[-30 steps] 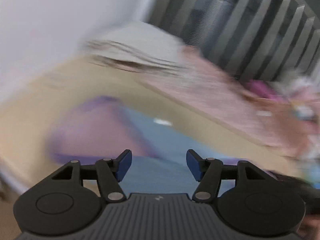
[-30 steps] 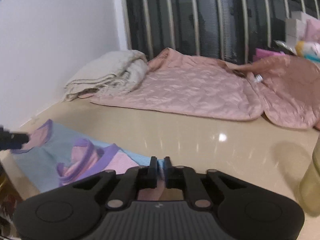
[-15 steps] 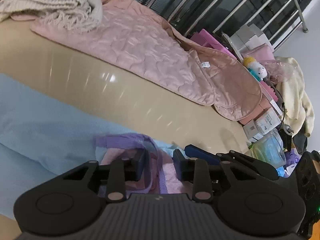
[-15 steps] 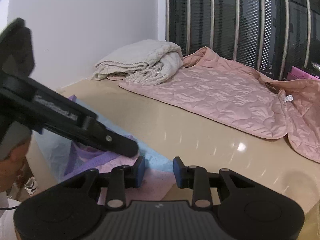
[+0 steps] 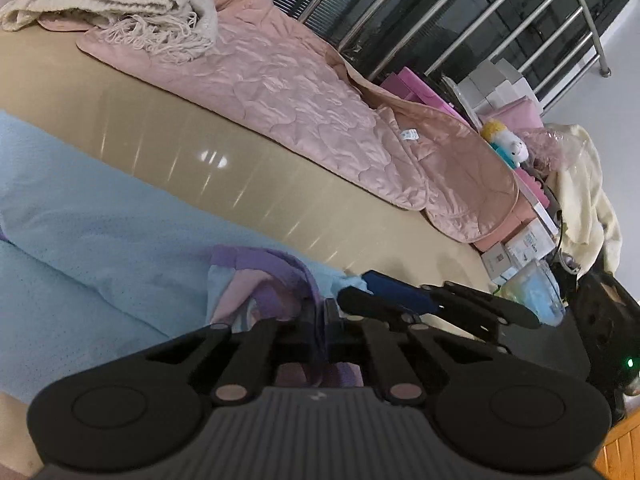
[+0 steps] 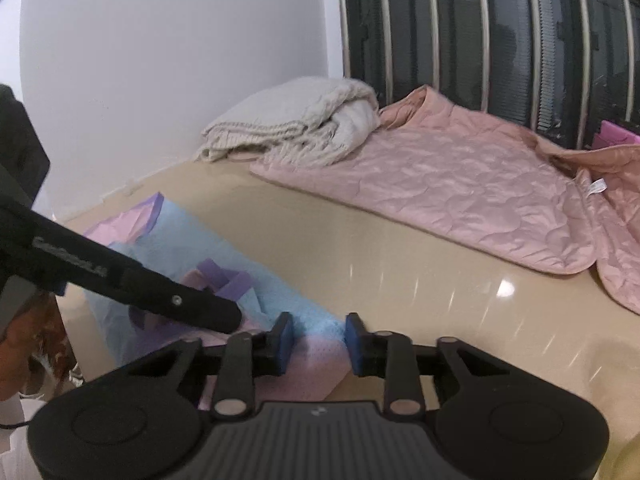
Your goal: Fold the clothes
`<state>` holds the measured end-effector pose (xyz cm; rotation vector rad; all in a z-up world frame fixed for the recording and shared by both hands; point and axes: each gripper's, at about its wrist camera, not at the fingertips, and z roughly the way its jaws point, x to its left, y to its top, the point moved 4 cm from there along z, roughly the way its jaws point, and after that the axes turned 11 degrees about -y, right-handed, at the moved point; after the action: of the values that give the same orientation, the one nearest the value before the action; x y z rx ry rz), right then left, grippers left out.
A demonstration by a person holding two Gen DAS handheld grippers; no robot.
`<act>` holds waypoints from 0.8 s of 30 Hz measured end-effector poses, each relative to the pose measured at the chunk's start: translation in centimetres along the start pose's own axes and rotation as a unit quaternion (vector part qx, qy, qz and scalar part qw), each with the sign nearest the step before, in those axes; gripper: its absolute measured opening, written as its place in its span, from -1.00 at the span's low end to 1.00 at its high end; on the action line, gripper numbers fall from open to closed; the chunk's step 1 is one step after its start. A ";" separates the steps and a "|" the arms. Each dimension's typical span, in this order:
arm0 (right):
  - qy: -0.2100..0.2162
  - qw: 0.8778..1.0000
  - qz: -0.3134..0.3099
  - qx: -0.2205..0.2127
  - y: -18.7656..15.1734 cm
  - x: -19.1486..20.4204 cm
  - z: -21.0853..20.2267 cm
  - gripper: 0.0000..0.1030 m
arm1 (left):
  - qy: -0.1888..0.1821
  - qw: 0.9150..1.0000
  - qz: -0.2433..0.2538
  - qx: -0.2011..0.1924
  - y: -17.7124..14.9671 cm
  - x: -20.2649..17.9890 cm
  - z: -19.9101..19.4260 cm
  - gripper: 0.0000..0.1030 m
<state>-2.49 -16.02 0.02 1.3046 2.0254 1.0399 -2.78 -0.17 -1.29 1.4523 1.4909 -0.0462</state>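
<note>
A light blue garment [image 5: 100,240] with pink panels and purple trim lies spread on the shiny beige floor [image 5: 248,184]. My left gripper [image 5: 320,312] is shut on a bunched purple-trimmed edge of it. In the right wrist view the same garment [image 6: 192,236] runs back to the left, and the left gripper [image 6: 228,318] reaches in from the left onto its folds. My right gripper [image 6: 316,340] is right beside it, and its jaws are closing with the pink and blue cloth between the blue pads, which stand apart from it. The right gripper [image 5: 356,288] also shows just right of my left fingers.
A pink quilted blanket [image 6: 460,184] and a folded cream throw [image 6: 296,128] lie farther back by a dark barred grille [image 6: 500,40]. Boxes, a plush toy [image 5: 506,142] and a cream cloth [image 5: 584,208] crowd the right side. A white wall [image 6: 160,60] stands on the left.
My left gripper swung along the garment to its purple-trimmed edge and shut on it. The right gripper, shut a second ago, opened beside it and has narrowed slightly.
</note>
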 end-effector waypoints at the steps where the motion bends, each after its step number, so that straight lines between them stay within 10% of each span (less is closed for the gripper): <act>1: 0.001 1.000 0.009 0.001 0.0 -0.1 0.0 -0.94 | -0.001 1.000 0.000 -0.003 0.1 0.0 -0.1 -0.94; 8: -0.009 0.989 0.146 -0.005 -0.4 -1.9 -0.2 -0.94 | -0.008 1.000 0.000 -0.029 0.9 0.2 0.1 -0.94; 15: -0.030 0.995 0.091 -0.037 0.3 -1.1 -1.6 -0.66 | 0.010 0.999 -0.004 -0.036 0.9 1.4 0.7 -0.91; 24: -0.027 0.996 -0.012 -0.087 -1.7 2.7 -4.1 -0.55 | 0.059 0.994 0.039 -0.083 1.0 1.5 -6.1 -0.32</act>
<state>-7.56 -15.32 0.94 1.2023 1.8605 1.1299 -5.34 4.99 1.32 1.3971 1.4934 0.2088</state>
